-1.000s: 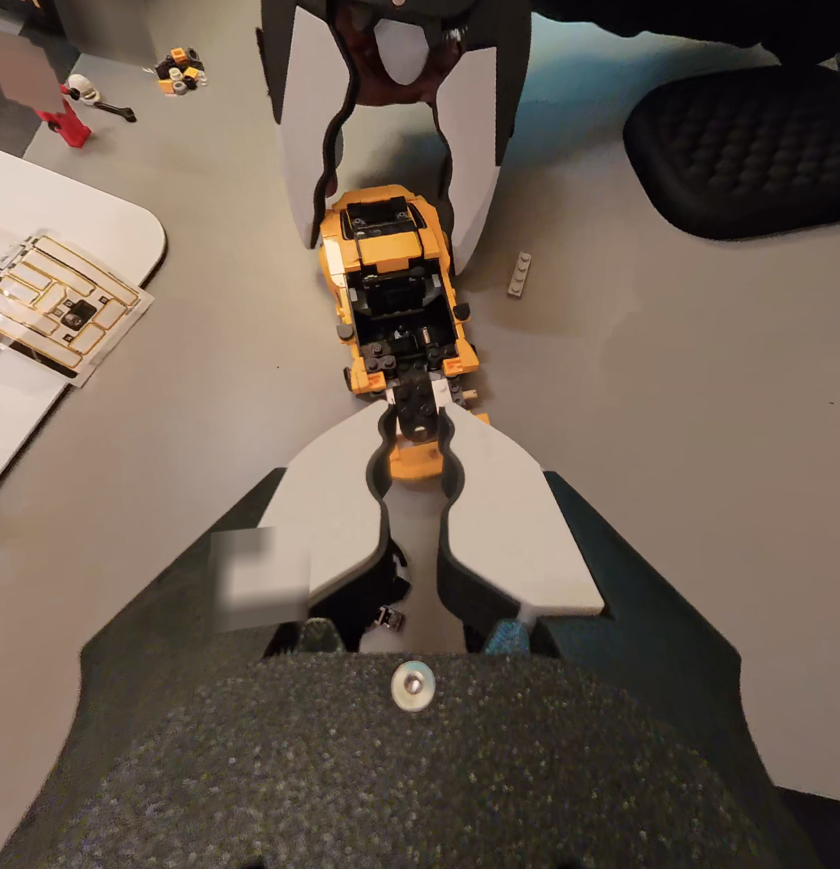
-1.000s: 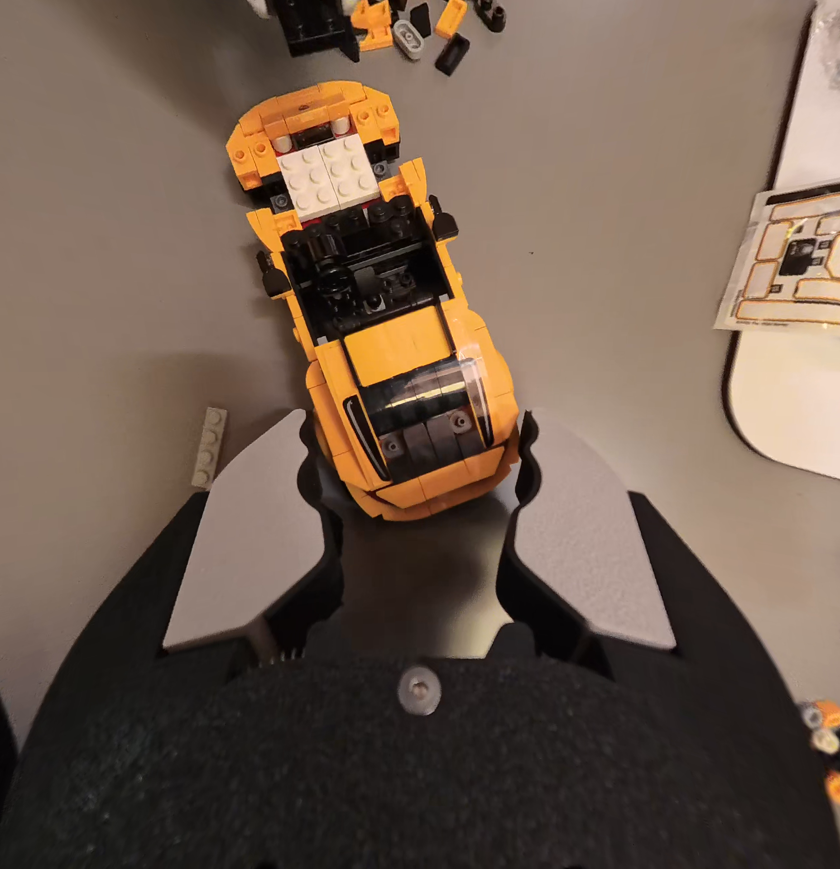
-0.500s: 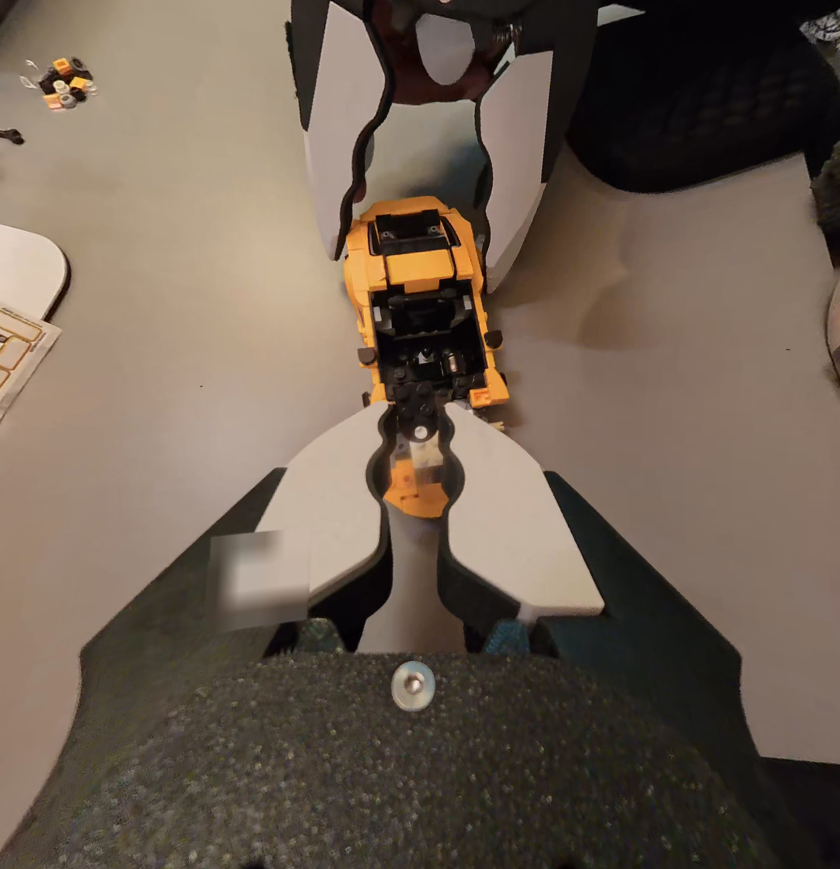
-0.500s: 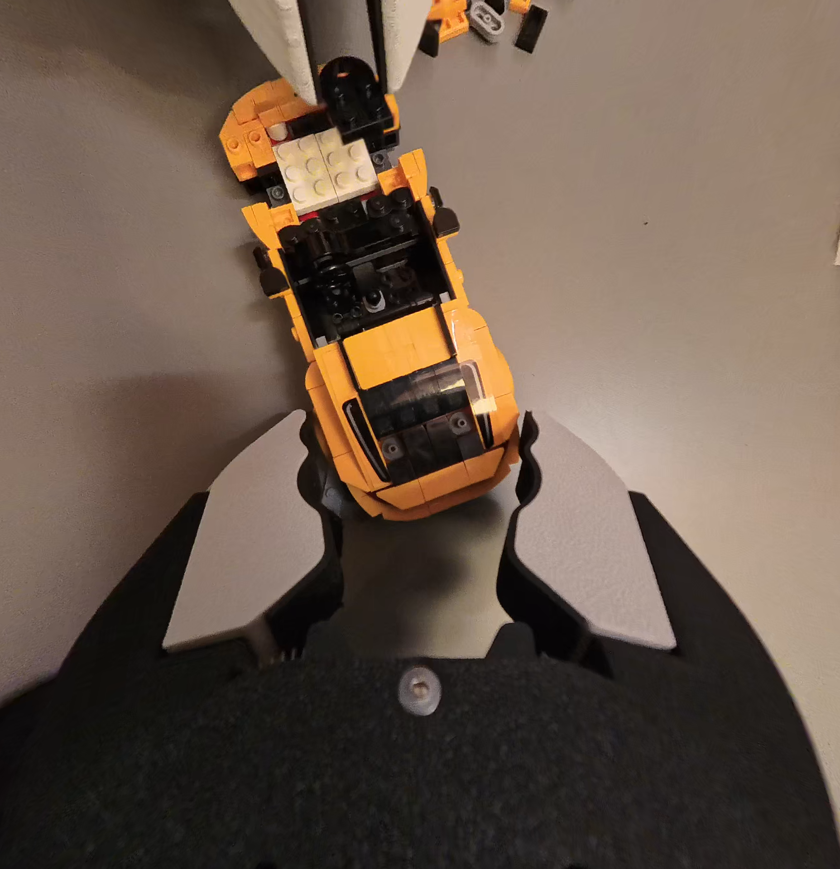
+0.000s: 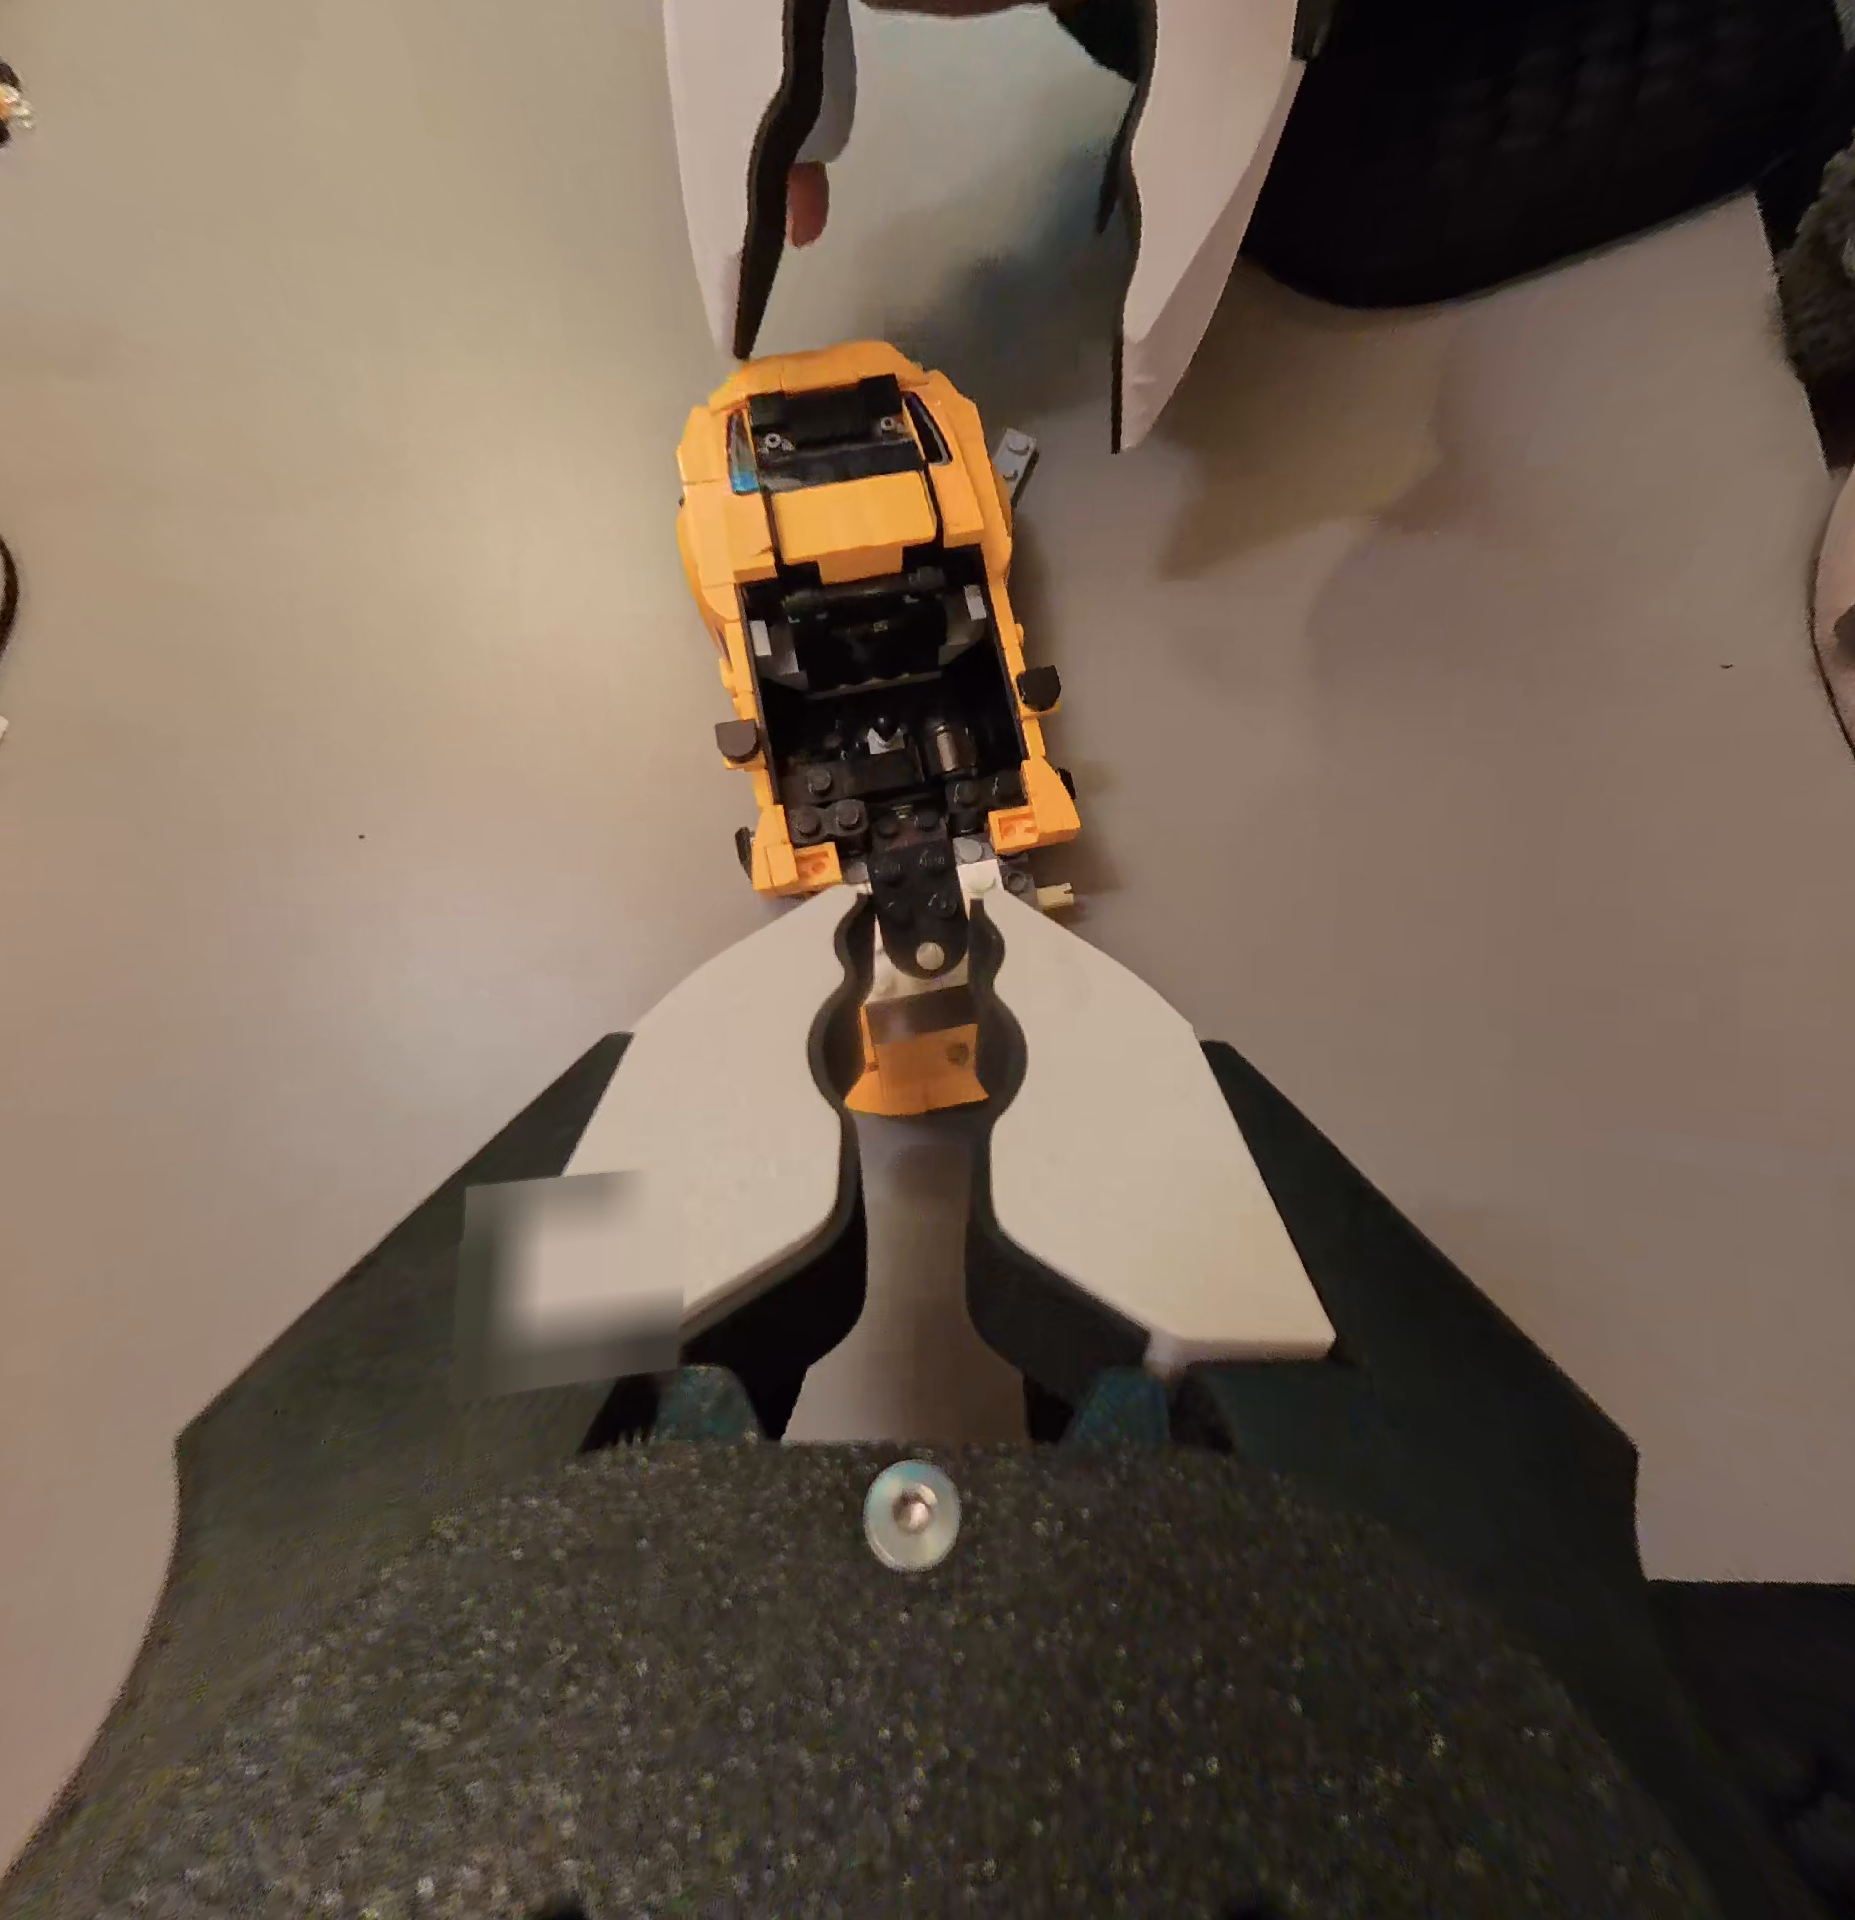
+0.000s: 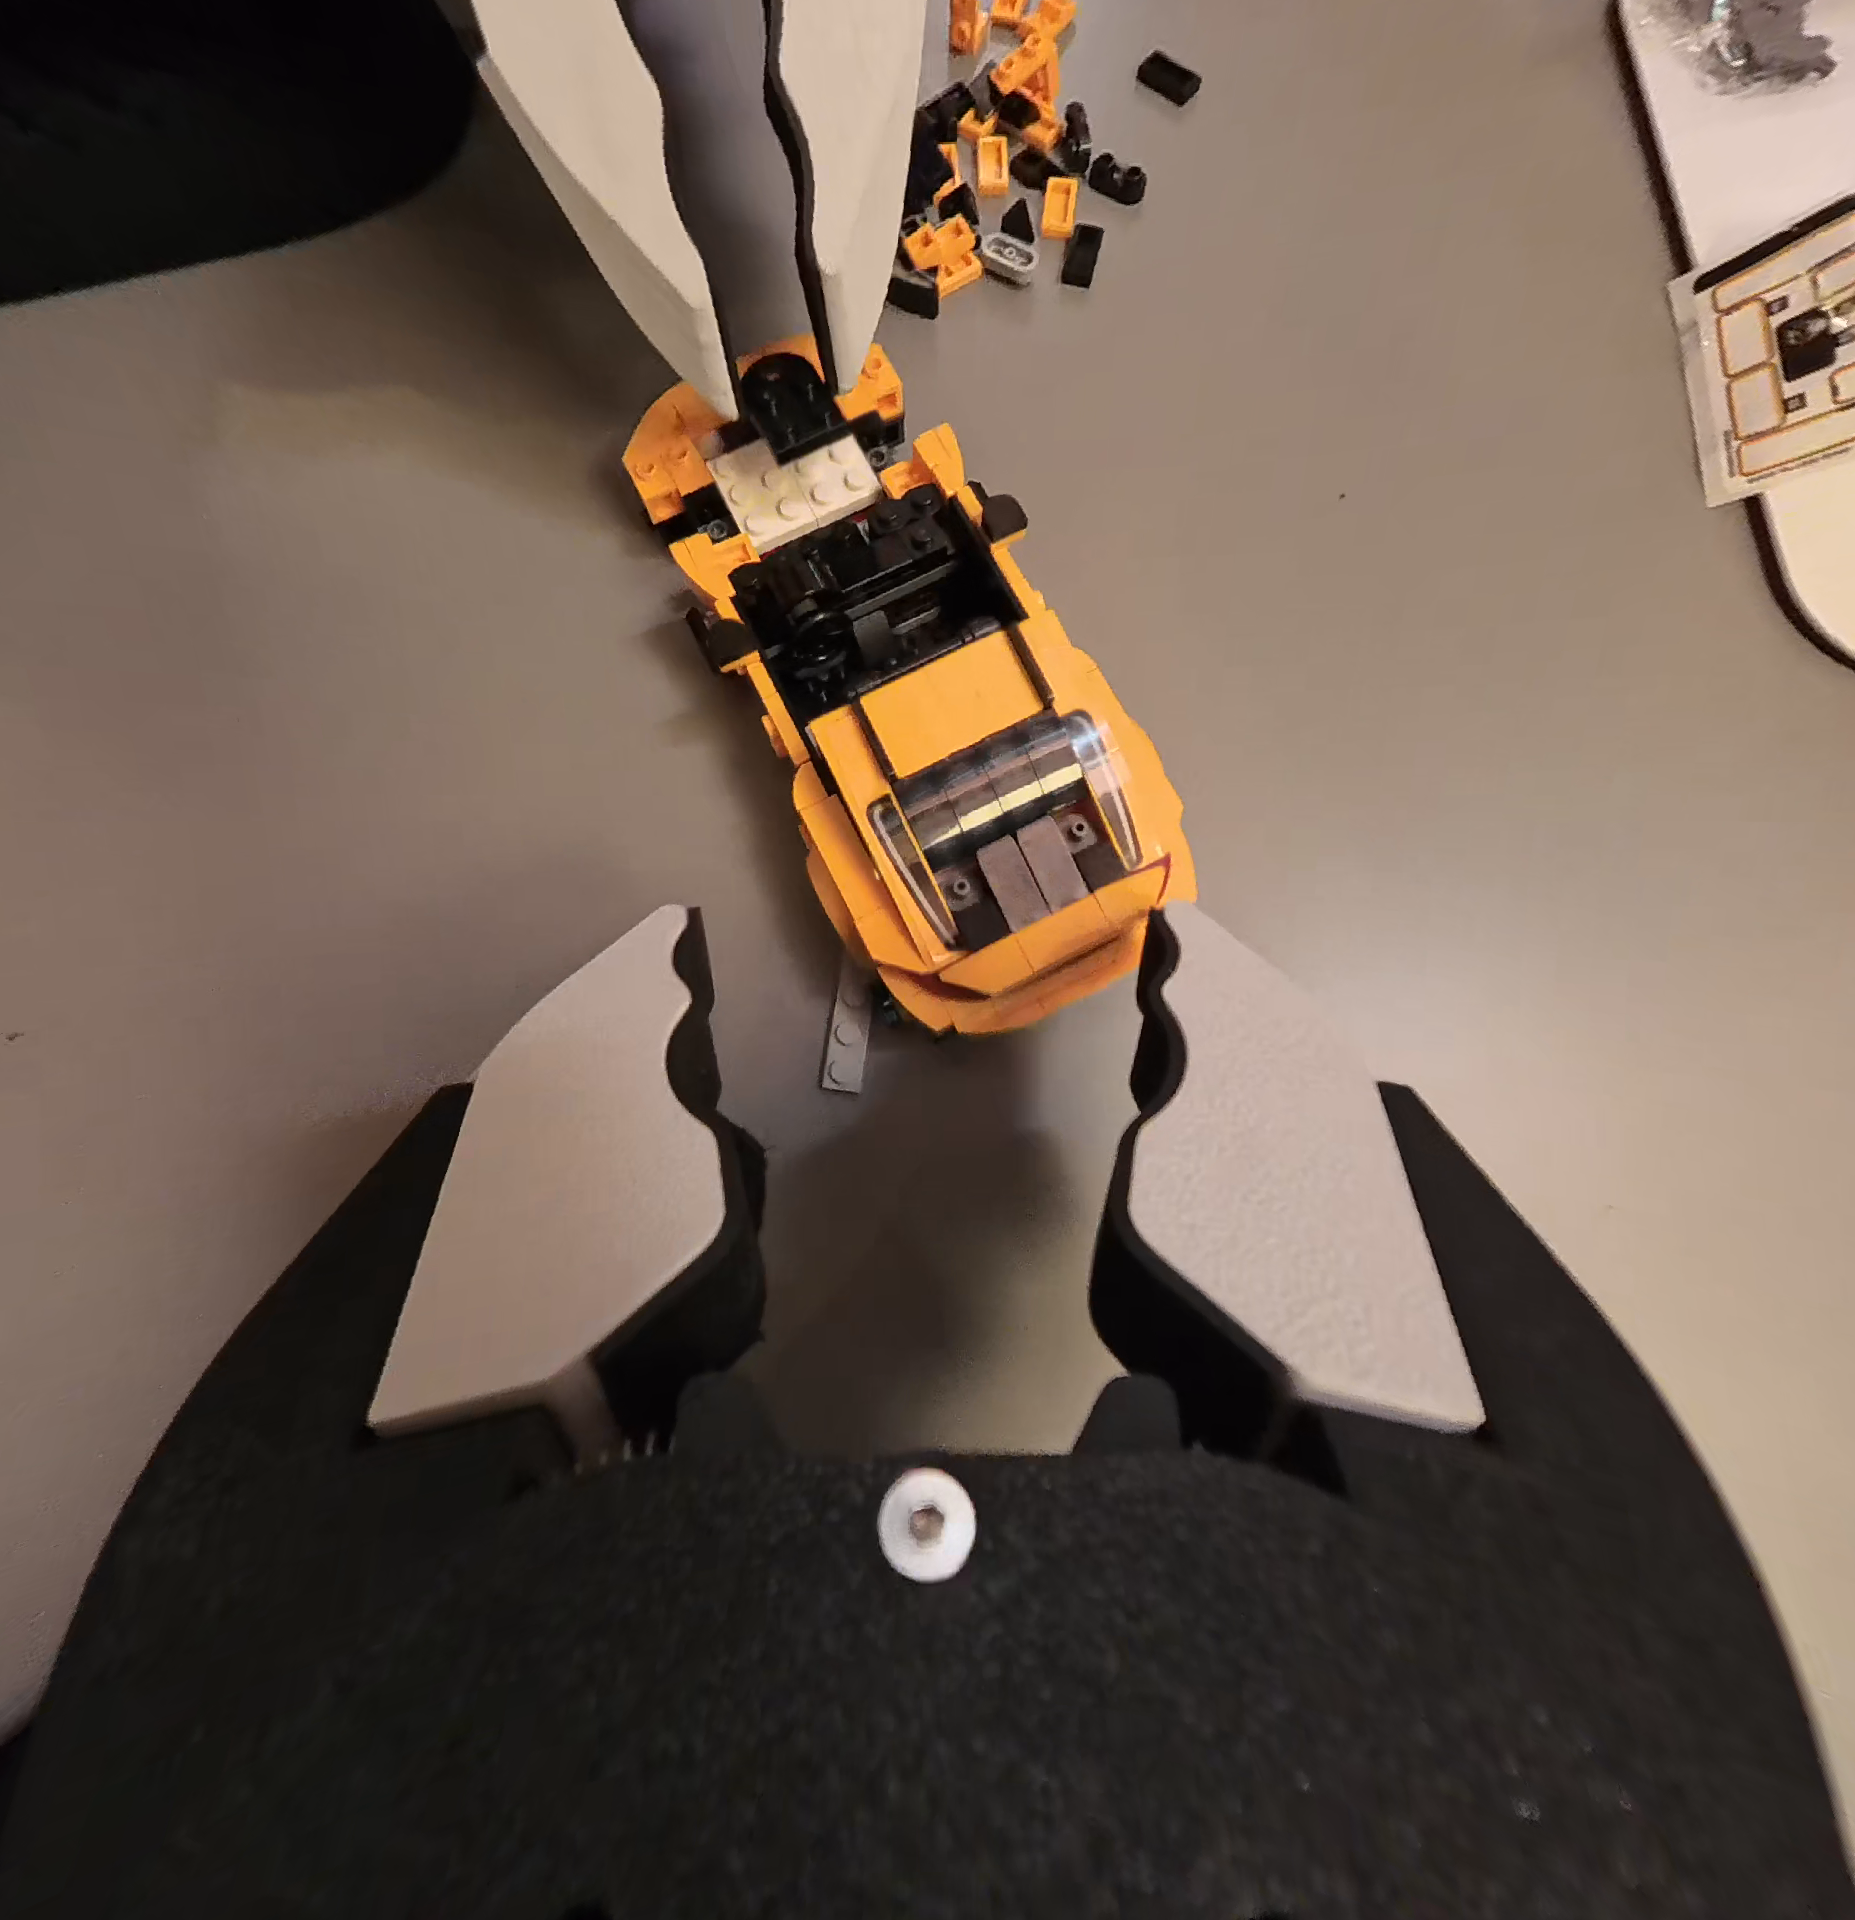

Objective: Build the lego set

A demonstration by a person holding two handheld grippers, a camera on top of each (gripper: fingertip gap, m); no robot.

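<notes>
An orange and black lego car point(image 6: 954, 727) stands on the grey table, its nose toward my right gripper. It also shows in the left wrist view point(image 5: 861, 520). My left gripper point(image 5: 918, 914) is shut on a small black plate point(image 5: 918, 894) and holds it over the white plates point(image 6: 788, 488) at the car's rear. It shows at the top of the right wrist view point(image 6: 788, 395), with the black plate point(image 6: 793, 410) between its tips. My right gripper point(image 6: 923, 925) is open and empty, its tips just at the car's nose. It also shows in the left wrist view point(image 5: 933, 390).
A grey thin plate point(image 6: 845, 1029) lies against the car's front corner. A pile of loose orange and black pieces point(image 6: 1016, 177) lies behind the car. A sticker sheet point(image 6: 1796, 374) rests on a white board point(image 6: 1816, 582) at the right. A black cushion point(image 5: 1525, 156) sits beyond. There is about 11 centimeters between the tips of the two grippers.
My left gripper has brought the black plate over the car's rear white plates. My right gripper has drawn back from around the nose. The car has turned slightly and now touches the grey plate.
</notes>
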